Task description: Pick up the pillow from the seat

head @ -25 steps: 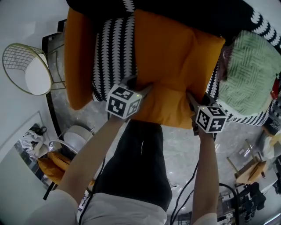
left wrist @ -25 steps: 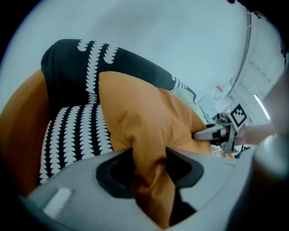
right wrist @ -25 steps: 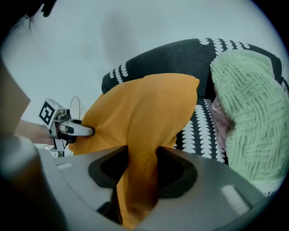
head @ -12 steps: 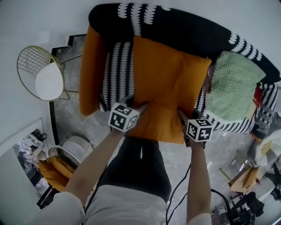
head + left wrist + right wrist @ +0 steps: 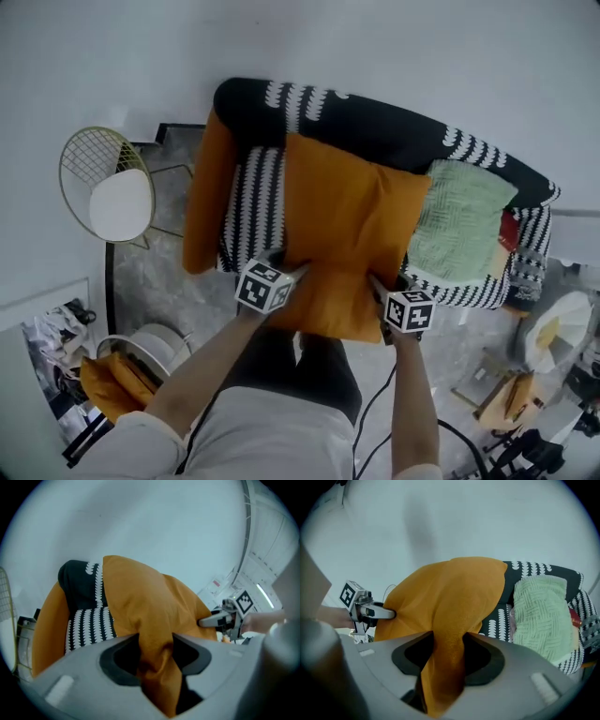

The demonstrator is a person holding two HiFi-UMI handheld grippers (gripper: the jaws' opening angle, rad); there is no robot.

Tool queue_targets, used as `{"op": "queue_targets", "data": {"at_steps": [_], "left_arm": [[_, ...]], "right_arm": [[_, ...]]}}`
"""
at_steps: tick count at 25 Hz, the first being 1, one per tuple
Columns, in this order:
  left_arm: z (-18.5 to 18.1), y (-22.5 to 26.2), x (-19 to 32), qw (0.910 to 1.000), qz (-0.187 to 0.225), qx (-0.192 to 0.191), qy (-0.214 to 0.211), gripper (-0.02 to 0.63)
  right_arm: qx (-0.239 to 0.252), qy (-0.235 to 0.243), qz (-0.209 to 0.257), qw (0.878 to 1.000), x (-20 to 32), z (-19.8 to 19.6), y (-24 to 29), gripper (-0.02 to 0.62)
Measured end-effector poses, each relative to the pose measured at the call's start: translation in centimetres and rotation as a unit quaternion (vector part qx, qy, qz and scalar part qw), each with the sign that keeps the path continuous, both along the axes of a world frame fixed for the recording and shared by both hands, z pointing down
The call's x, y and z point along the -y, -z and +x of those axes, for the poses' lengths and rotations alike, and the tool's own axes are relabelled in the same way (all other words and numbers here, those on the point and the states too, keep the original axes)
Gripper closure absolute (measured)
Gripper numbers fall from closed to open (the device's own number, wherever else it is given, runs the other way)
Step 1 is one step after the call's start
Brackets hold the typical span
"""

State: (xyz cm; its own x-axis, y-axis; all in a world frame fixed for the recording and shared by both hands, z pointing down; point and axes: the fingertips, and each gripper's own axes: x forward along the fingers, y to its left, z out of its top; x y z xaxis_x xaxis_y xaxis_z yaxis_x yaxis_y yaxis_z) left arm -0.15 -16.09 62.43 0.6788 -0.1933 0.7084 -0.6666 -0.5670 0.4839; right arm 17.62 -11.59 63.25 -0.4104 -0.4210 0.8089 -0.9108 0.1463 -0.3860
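Note:
A large orange pillow (image 5: 349, 225) hangs lifted in front of the black-and-white patterned sofa (image 5: 375, 131). My left gripper (image 5: 281, 277) is shut on the pillow's near left corner, and the orange fabric (image 5: 154, 653) is bunched between its jaws. My right gripper (image 5: 386, 298) is shut on the near right corner, with fabric (image 5: 447, 653) pinched between its jaws. In the left gripper view the right gripper (image 5: 211, 620) shows across the pillow; in the right gripper view the left gripper (image 5: 386, 614) shows at the pillow's far side.
A green knitted pillow (image 5: 457, 230) lies on the sofa's right part. An orange cushion (image 5: 204, 202) leans at the sofa's left end. A gold wire chair (image 5: 108, 187) stands to the left. Cables and clutter (image 5: 525, 412) lie on the floor at right.
The pillow has come up and away from the seat, held by both grippers. The sofa looks smaller and farther off, and its whole back now shows.

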Motion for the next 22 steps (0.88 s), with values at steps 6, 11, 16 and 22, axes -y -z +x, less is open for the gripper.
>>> {"op": "queue_targets", "data": {"at_steps": [6, 11, 16, 22], "left_arm": [[-0.3, 4.7, -2.7, 0.9999, 0.012, 0.002, 0.004, 0.417], [-0.3, 8.8, -6.8, 0.9994, 0.032, 0.006, 0.006, 0.417], [-0.1, 11.8, -11.7, 0.9984, 0.053, 0.006, 0.019, 0.417], [0.6, 14.7, -19.0, 0.998, 0.055, 0.001, 0.03, 0.419]], "right_arm": [[0.003, -0.007, 0.011, 1.0, -2.9, -0.3, 4.6, 0.399], [0.011, -0.004, 0.032, 0.999, -6.7, -0.3, 8.3, 0.399], [0.013, 0.01, 0.055, 0.998, -11.1, 0.1, 11.1, 0.399], [0.017, 0.018, 0.065, 0.998, -18.2, 0.8, 13.7, 0.399]]}}
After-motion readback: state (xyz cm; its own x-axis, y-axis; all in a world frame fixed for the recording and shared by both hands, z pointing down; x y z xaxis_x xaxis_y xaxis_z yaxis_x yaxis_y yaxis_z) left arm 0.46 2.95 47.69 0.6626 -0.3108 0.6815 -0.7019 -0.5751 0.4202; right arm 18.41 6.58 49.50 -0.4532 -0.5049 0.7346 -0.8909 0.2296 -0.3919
